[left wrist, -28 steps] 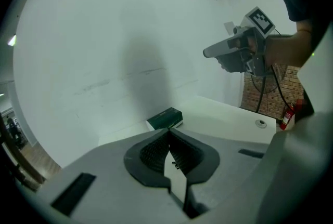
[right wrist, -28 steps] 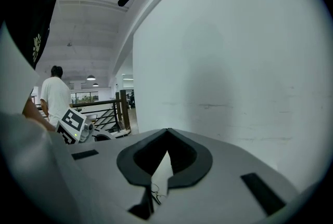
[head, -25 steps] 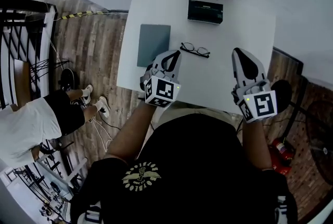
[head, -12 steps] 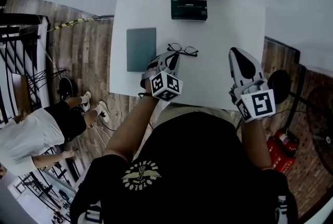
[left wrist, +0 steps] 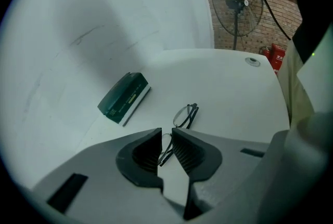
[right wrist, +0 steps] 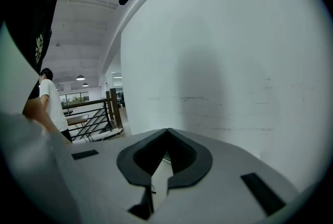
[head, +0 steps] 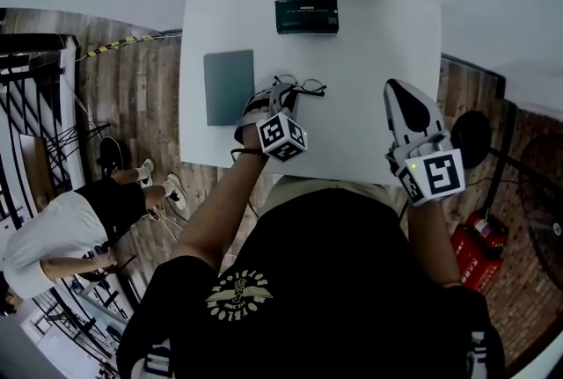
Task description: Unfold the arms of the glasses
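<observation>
Black thin-framed glasses [head: 305, 87] lie folded on the white table [head: 378, 52], near its middle. My left gripper [head: 283, 91] points steeply down at their left end and hides that end in the head view. In the left gripper view the jaws [left wrist: 166, 132] stand a narrow gap apart, the near lens shows in that gap, and the far lens [left wrist: 186, 115] lies beyond the tips. I cannot see the pads pressing on the frame. My right gripper [head: 401, 89] hovers over the table's right side, shut and empty [right wrist: 167, 131], pointing at the white wall.
A dark green box [head: 306, 16] sits at the table's far edge, also seen beyond the glasses [left wrist: 124, 97]. A grey pad [head: 229, 87] lies left of the glasses. A person [head: 53, 236] stands on the wooden floor at left. A fan [left wrist: 237, 7] stands past the table.
My left gripper has come forward and down from the table's near edge to the left end of the glasses. The right gripper has shifted only slightly.
</observation>
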